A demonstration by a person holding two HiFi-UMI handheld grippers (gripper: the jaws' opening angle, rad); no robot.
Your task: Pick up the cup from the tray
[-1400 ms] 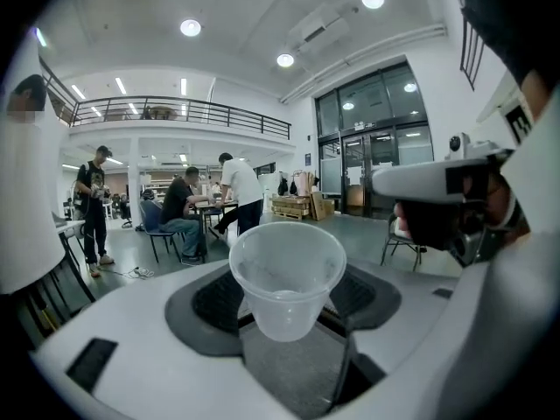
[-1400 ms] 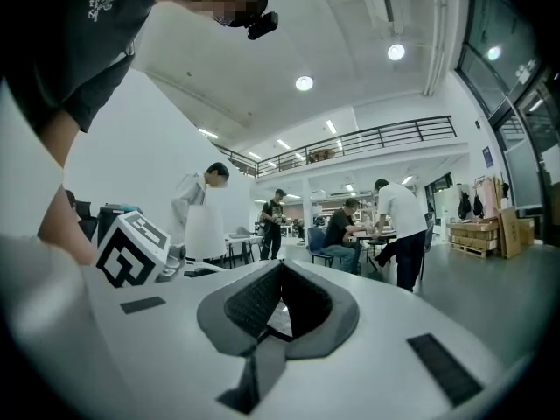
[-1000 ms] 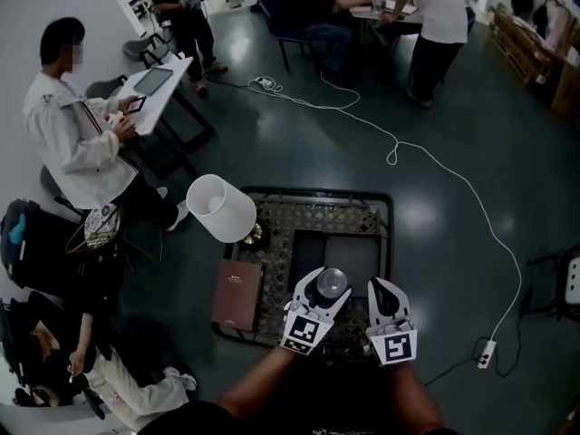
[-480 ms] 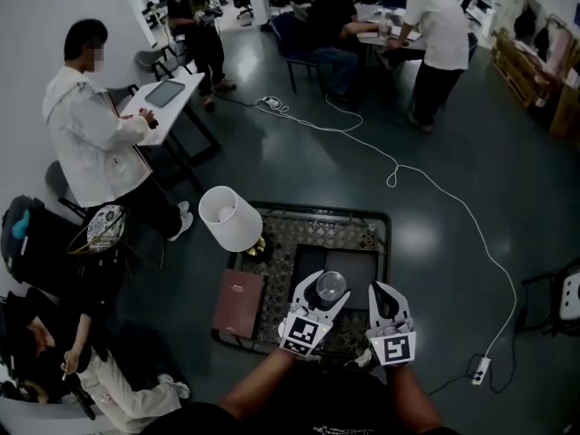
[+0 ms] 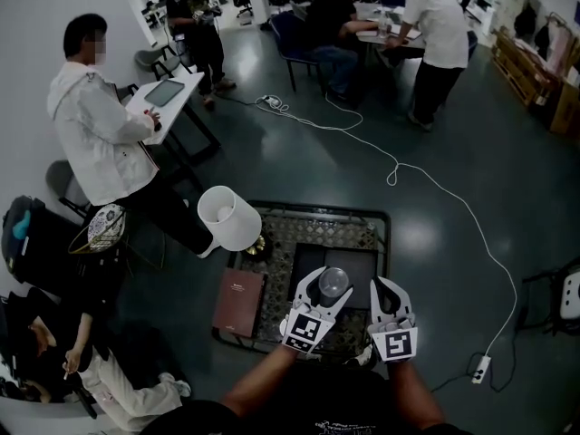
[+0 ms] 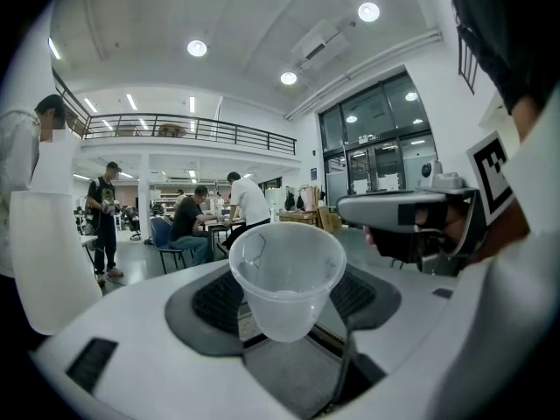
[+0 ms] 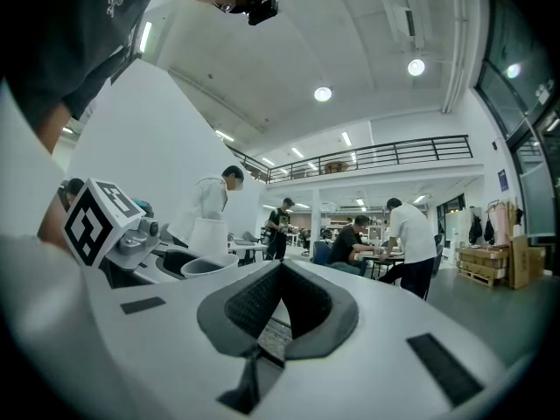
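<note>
Head view: my left gripper [image 5: 328, 288] grasps the clear cup [image 5: 333, 279] over the near part of the dark tray [image 5: 308, 256]. My right gripper [image 5: 388, 290] hangs just to its right, jaws clenched on nothing.

Left gripper view: the pads [image 6: 210, 300] press the upright cup's wall from both sides.

Right gripper view: the jaws are together and empty, with the cup's rim at the left.

I judge the lift is in hand. Next comes a steady, level raise with no harder squeeze.
</note>
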